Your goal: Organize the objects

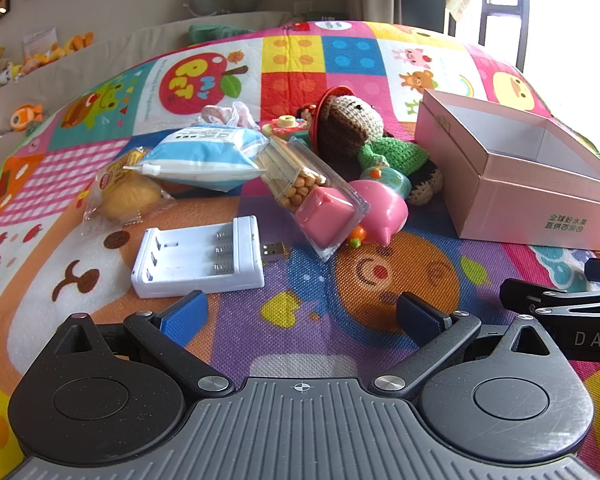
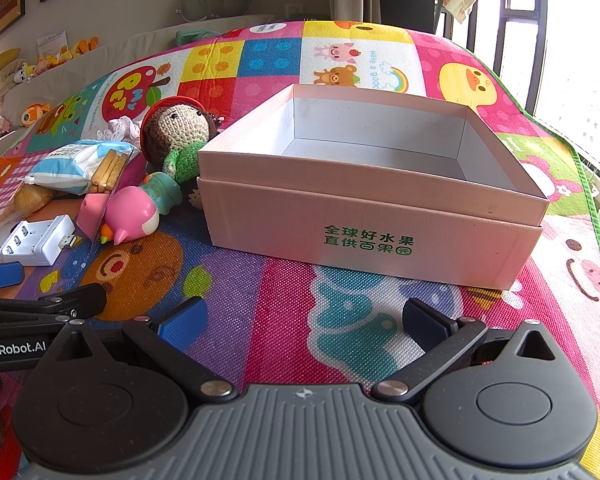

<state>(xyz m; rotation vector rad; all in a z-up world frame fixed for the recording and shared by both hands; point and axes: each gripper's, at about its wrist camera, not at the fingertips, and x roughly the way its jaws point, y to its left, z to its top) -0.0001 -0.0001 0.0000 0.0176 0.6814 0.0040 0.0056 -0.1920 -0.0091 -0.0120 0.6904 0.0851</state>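
Observation:
An open, empty pink box [image 2: 372, 216] stands on the colourful play mat; it also shows in the left wrist view [image 1: 512, 184]. Left of it lies a pile: a white battery charger [image 1: 198, 258], a clear box of biscuit sticks [image 1: 312, 188], a pink pig toy [image 1: 380, 208], a crocheted doll [image 1: 356, 128], a blue-white packet [image 1: 204, 156] and a wrapped bun [image 1: 124, 196]. My left gripper [image 1: 300, 316] is open and empty, just short of the charger. My right gripper [image 2: 304, 318] is open and empty in front of the box.
A teal round toy [image 2: 164, 192] lies between pig and doll. Plush toys [image 1: 28, 116] sit on a sofa at far left. A window with a railing [image 2: 540, 40] is at the right. The mat edge [image 2: 596, 216] runs along the right.

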